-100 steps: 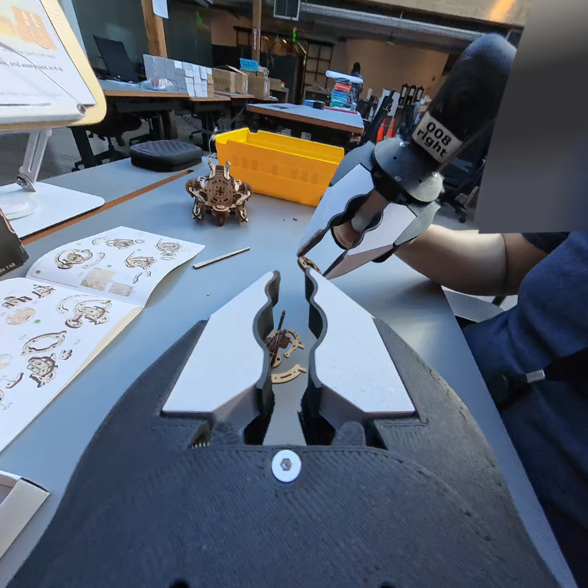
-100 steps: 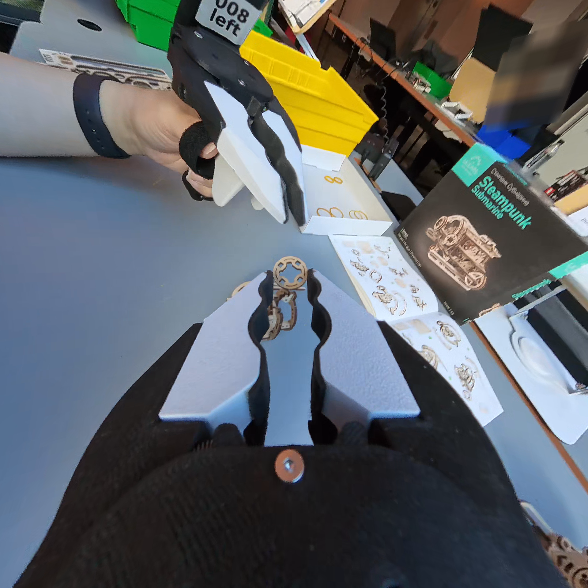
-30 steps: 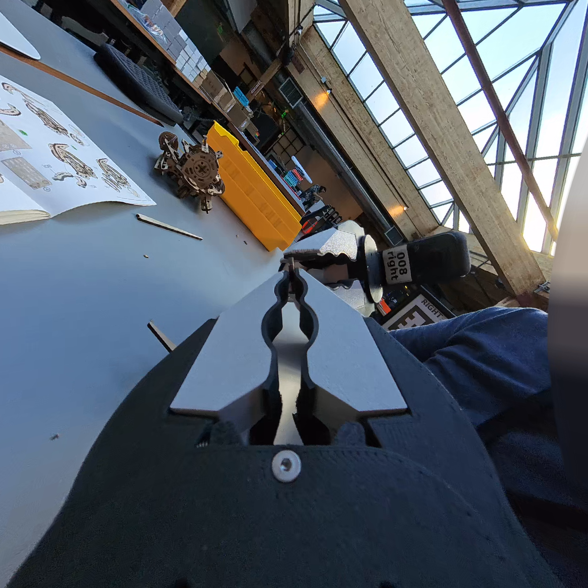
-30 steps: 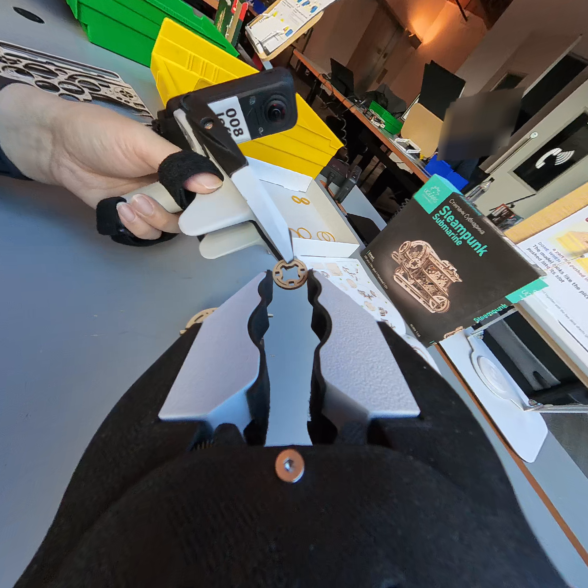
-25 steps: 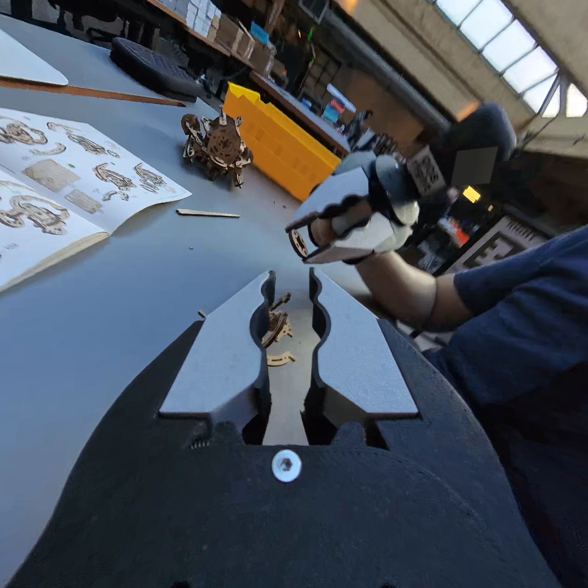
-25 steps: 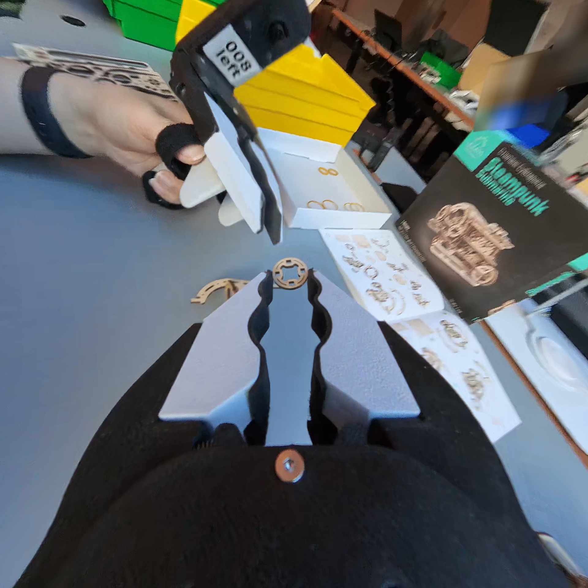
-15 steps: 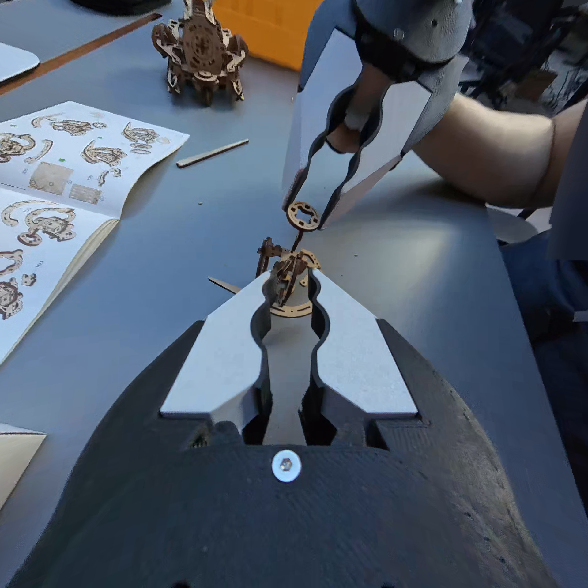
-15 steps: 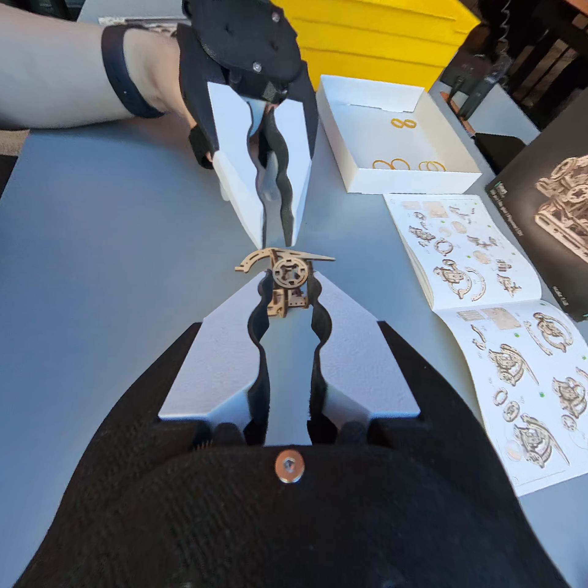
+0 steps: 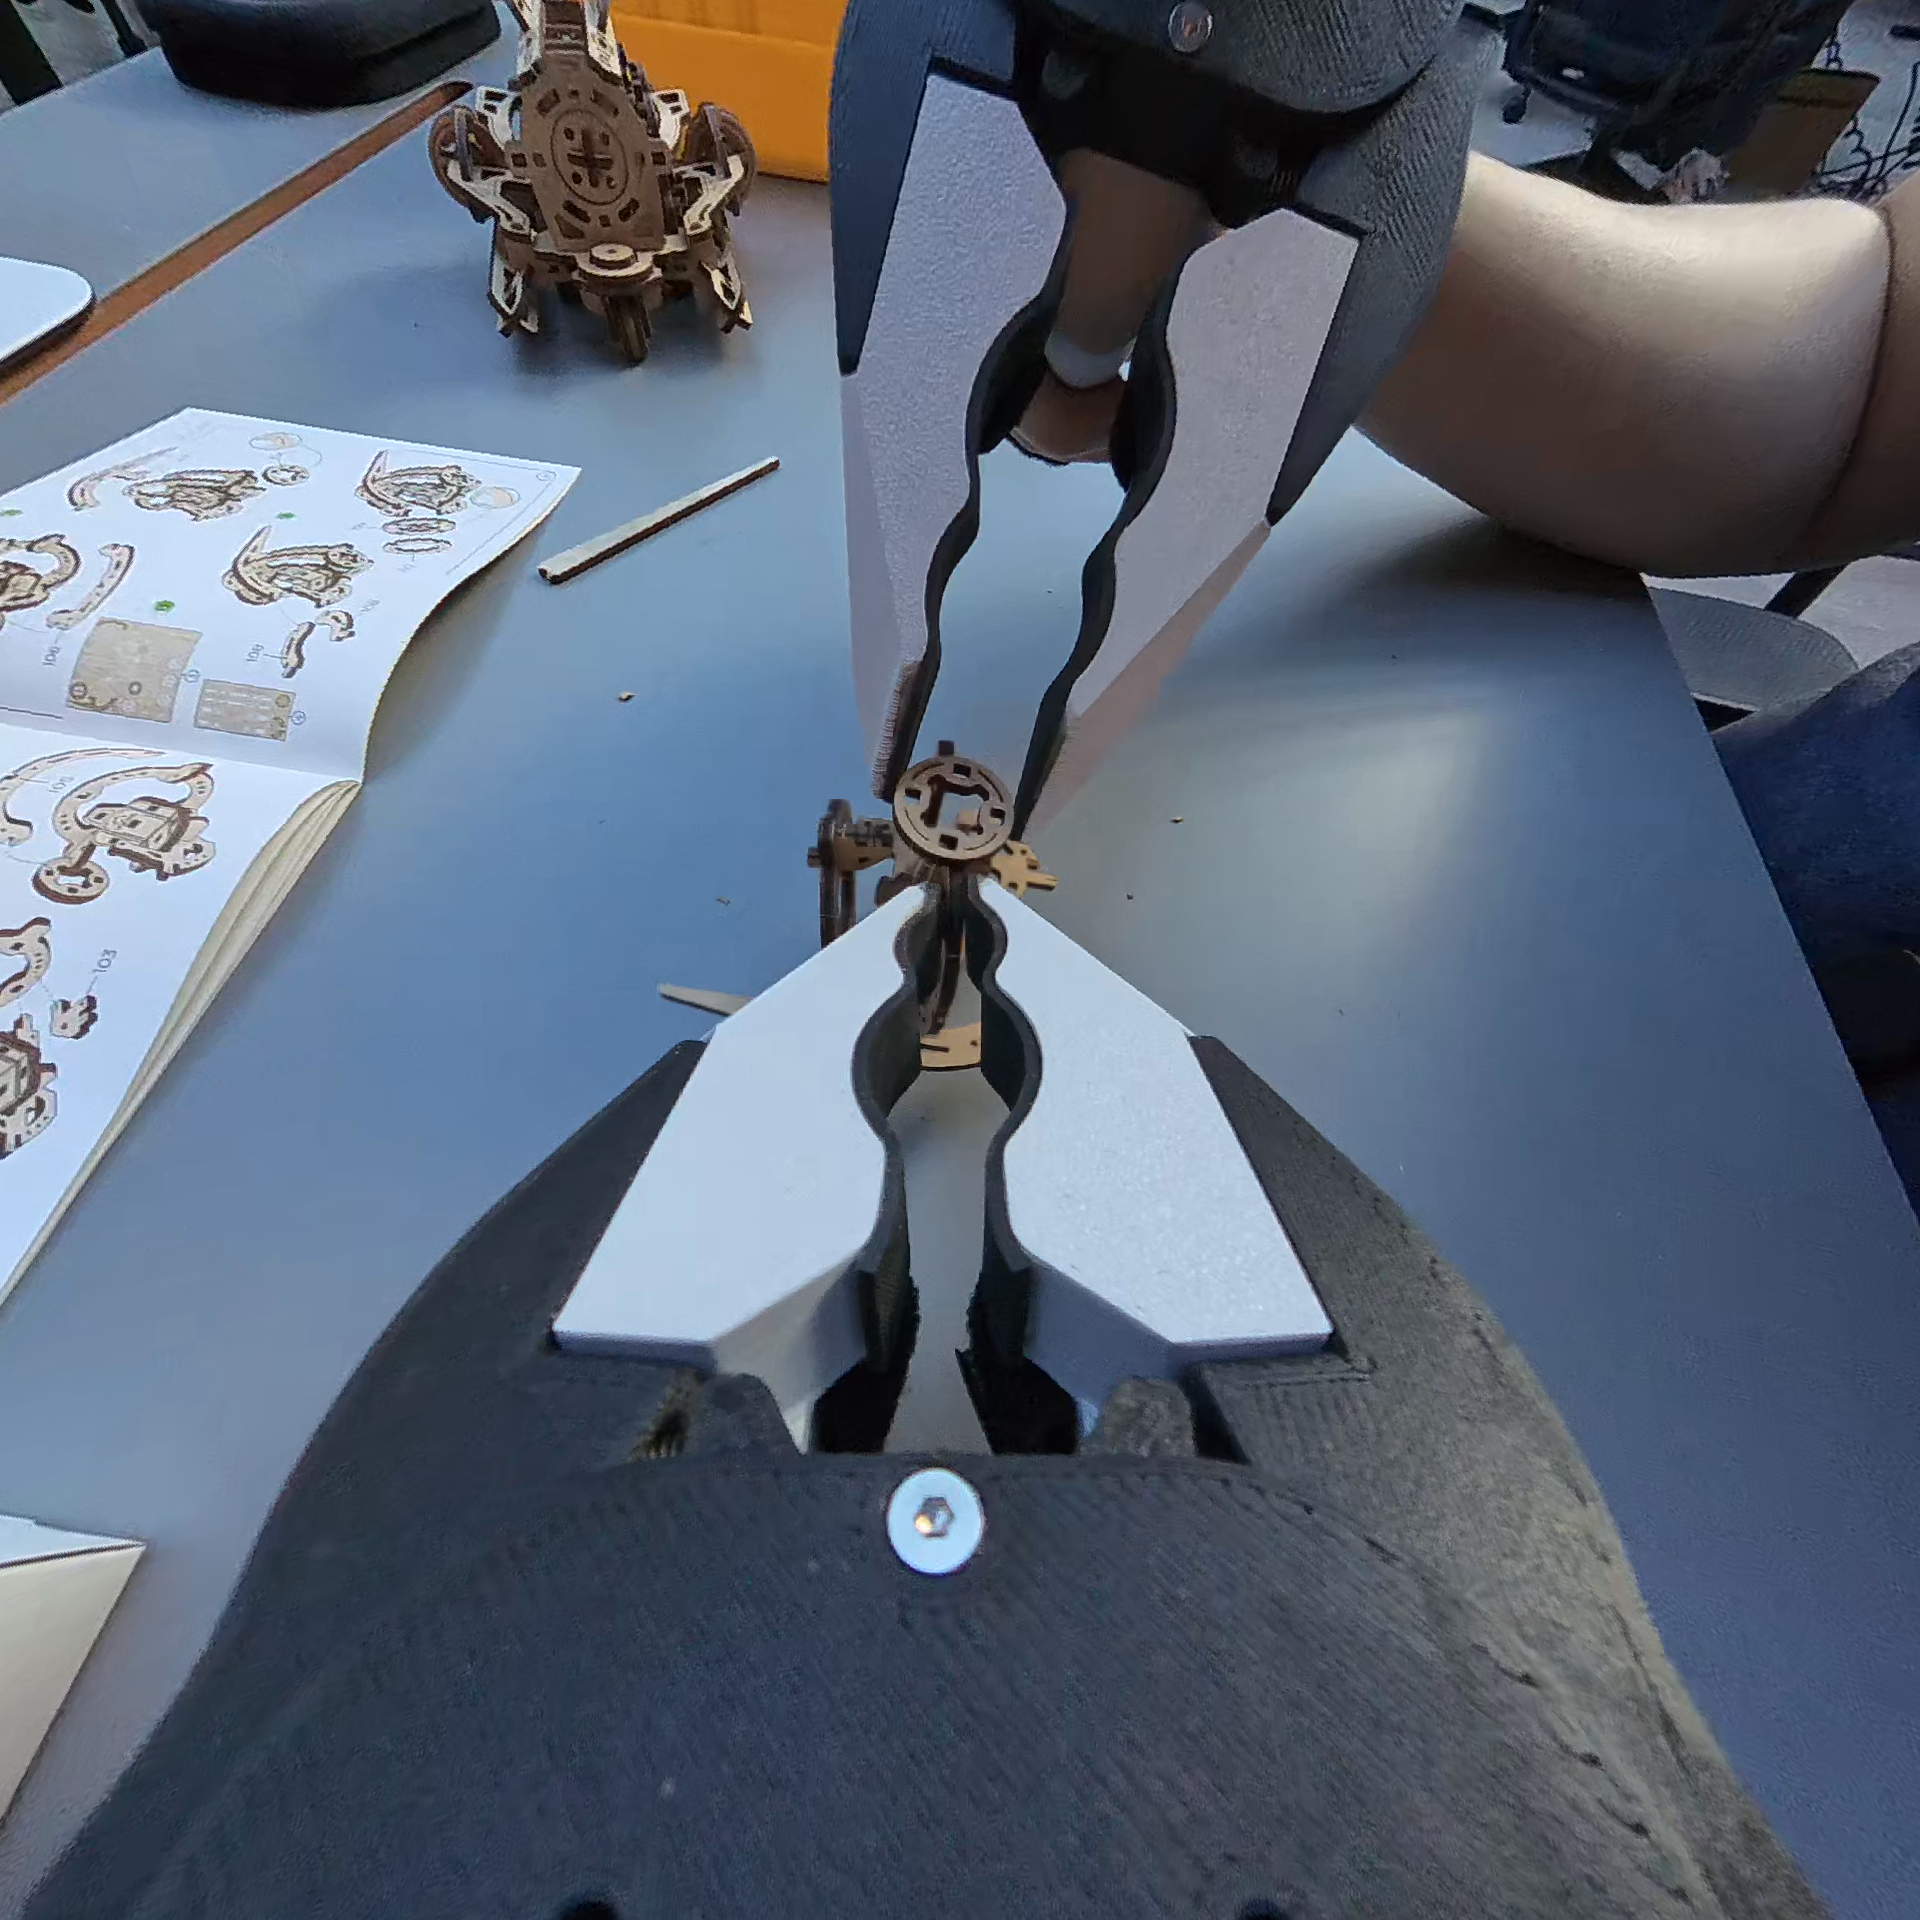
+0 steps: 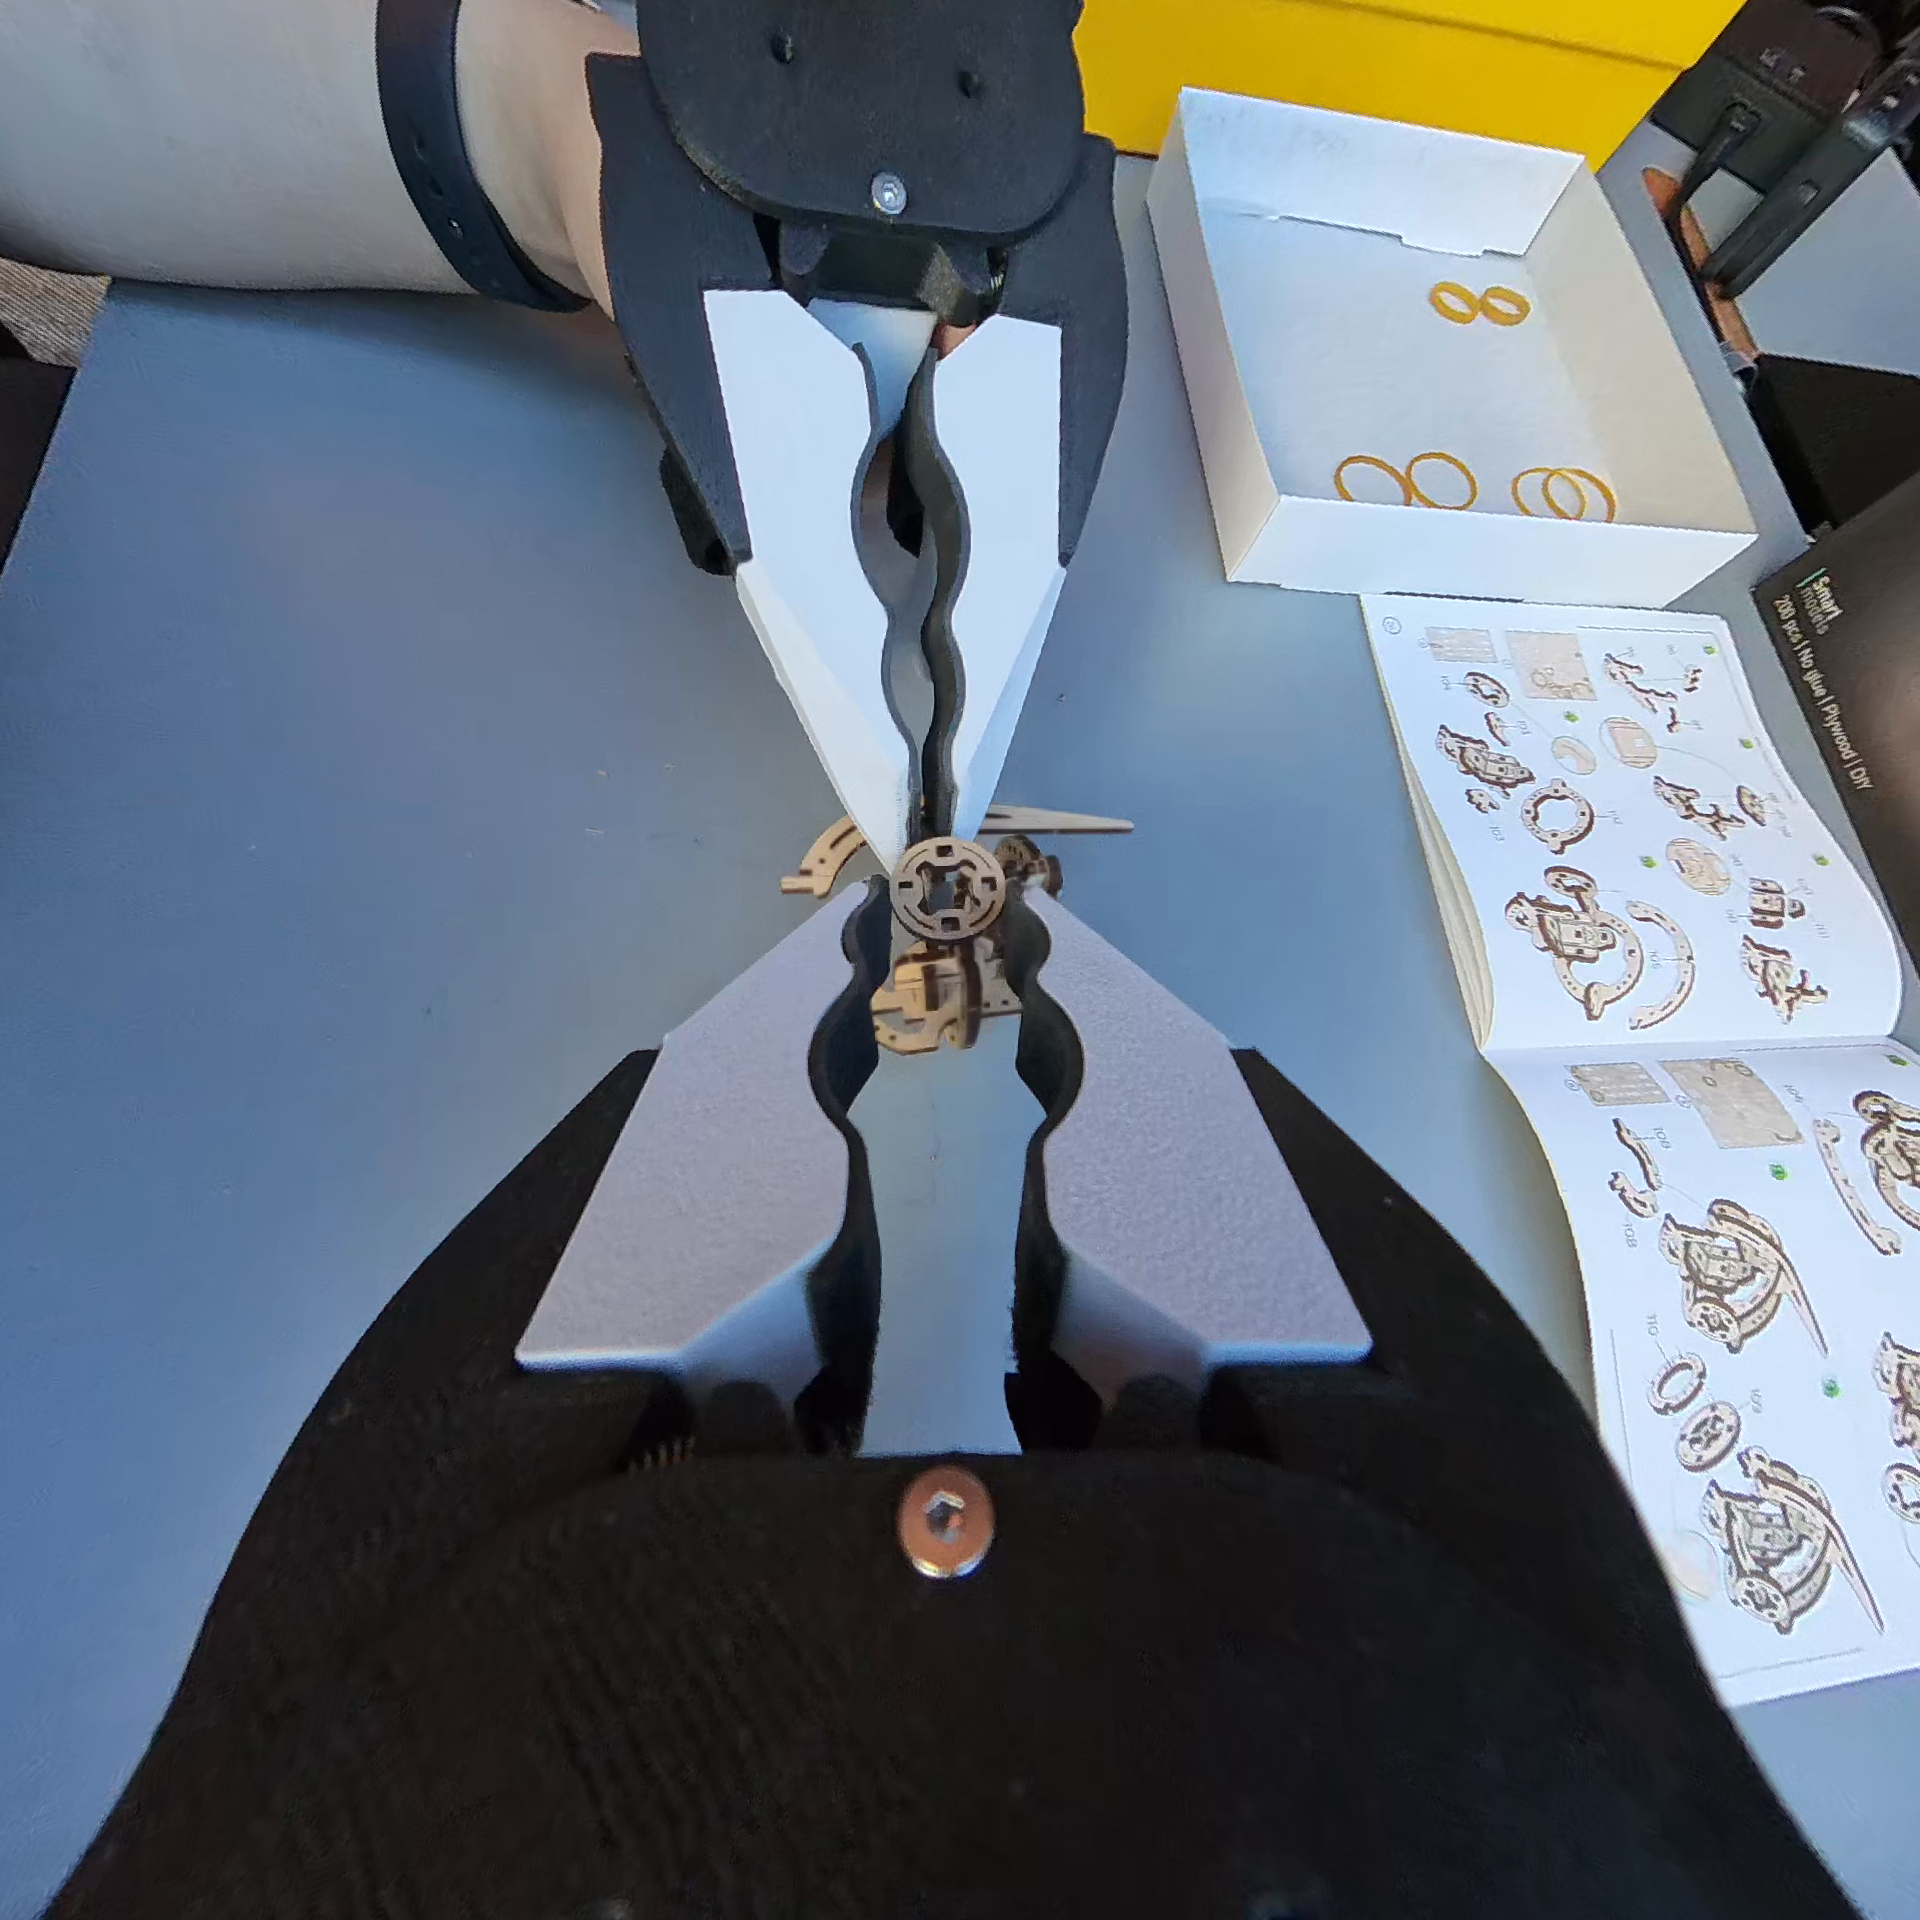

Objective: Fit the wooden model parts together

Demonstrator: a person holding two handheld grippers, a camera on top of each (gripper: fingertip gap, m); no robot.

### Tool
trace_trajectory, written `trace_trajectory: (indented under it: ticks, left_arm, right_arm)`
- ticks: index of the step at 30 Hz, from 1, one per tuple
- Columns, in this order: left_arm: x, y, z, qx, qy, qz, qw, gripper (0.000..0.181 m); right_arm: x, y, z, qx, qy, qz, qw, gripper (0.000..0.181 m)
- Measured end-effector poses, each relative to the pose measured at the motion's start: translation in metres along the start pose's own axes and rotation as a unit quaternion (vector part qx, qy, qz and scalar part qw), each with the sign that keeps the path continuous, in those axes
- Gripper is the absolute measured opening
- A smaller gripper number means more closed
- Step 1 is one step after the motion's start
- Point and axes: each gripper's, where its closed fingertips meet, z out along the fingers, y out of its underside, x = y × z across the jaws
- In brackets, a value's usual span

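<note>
Two hand-held grippers meet tip to tip over a grey desk [image 9: 1455, 935]. The right gripper [image 10: 948, 904], its jaws clamped on the rim of a round slotted wooden disc [image 10: 948, 889], holds the disc upright, facing the other tool. The left gripper [image 9: 943, 902] has its jaws drawn nearly together around the upper part of a small wooden sub-assembly [image 9: 940, 966], which stands just below and behind the disc; whether disc and sub-assembly touch cannot be told.

On the desk under the jaws lie a curved wooden strip [image 10: 826, 854] and a thin pointed sliver [image 10: 1060, 826]. In the right wrist view, an open instruction booklet [image 10: 1662, 1039] is spread to the right of the jaws, with a shallow white box [image 10: 1299, 260] of yellow rubber bands [image 10: 1405, 481] beyond it. In the left wrist view, a finished wooden model [image 9: 592, 177] stands far ahead and left of the jaws, near a loose wooden stick [image 9: 658, 520].
</note>
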Motion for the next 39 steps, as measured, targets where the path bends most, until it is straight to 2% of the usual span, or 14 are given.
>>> trace_trajectory:
  ticks: [16, 33, 39]
  left_arm:
    - [0.002, 0.000, 0.000, 0.010, 0.005, -0.001, 1.000, 0.001]
    - [0.003, -0.002, -0.001, 0.016, -0.003, 0.011, 1.000, 0.002]
    - [-0.001, -0.014, -0.013, 0.039, -0.043, 0.069, 0.996, 0.021]
  right_arm:
    - [-0.003, 0.001, -0.001, -0.017, -0.071, -0.023, 0.997, 0.021]
    - [-0.004, 0.002, -0.001, -0.029, -0.057, -0.028, 0.998, 0.021]
    - [-0.004, 0.001, 0.000, -0.029, -0.053, -0.032, 0.998, 0.021]
